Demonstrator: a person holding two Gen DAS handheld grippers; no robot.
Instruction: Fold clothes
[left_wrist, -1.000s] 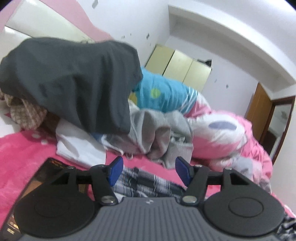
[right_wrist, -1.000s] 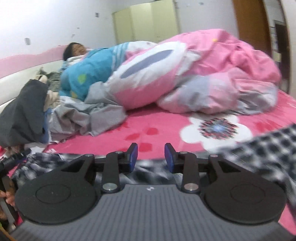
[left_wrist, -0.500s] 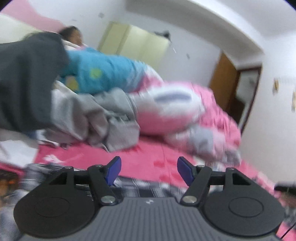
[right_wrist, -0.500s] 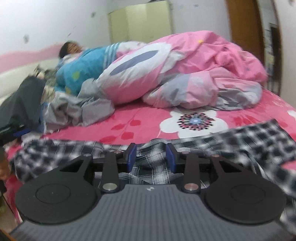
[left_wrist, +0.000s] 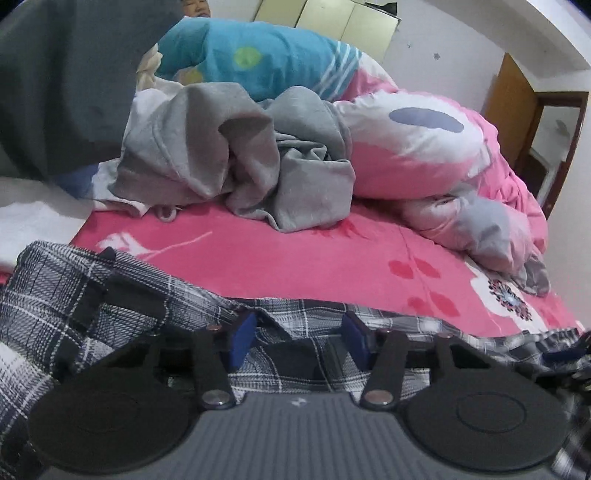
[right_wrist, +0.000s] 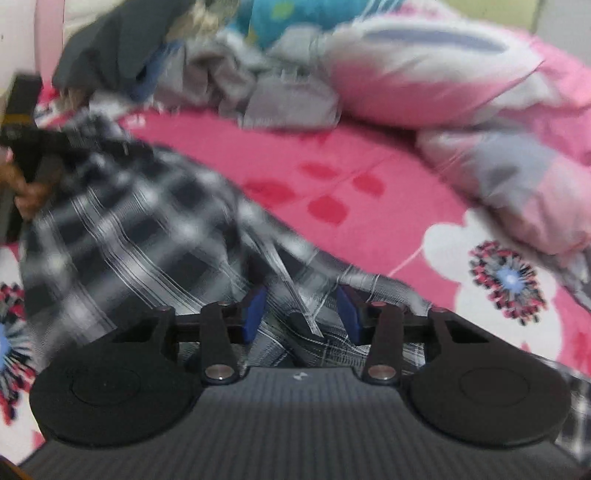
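A plaid shirt (left_wrist: 110, 295) is lying rumpled across the near part of the bed (left_wrist: 295, 258), on its pink flowered sheet, and both tongs are working at it. The left tongs (left_wrist: 299, 341) are hanging over the shirt's near edge with their jaws closing; the blue pads (left_wrist: 242, 341) are standing clearly apart, plaid cloth is lying below and between them, and neither pad is pressing on it, so these tongs are released. The right tongs (right_wrist: 301, 314) are pointing down onto another part of the shirt (right_wrist: 129, 240), jaws also closing, with a bunched ridge of plaid rising into the gap; that view is blurred, and I cannot tell whether the pads (right_wrist: 253, 314) are pinching the cloth or only flanking it. At the left edge of the right view a hand (right_wrist: 26, 184) is gripping the handle of the other tool beside the shirt's far end. Behind the shirt, a grey garment (left_wrist: 240, 158) is sitting crumpled in a heap on the sheet, touching a pink quilt (left_wrist: 424, 147) that is bunched up on the right. A dark cloth (left_wrist: 66, 81) is hanging at the upper left, and a teal pillow (left_wrist: 258, 55) is lying behind the grey heap.
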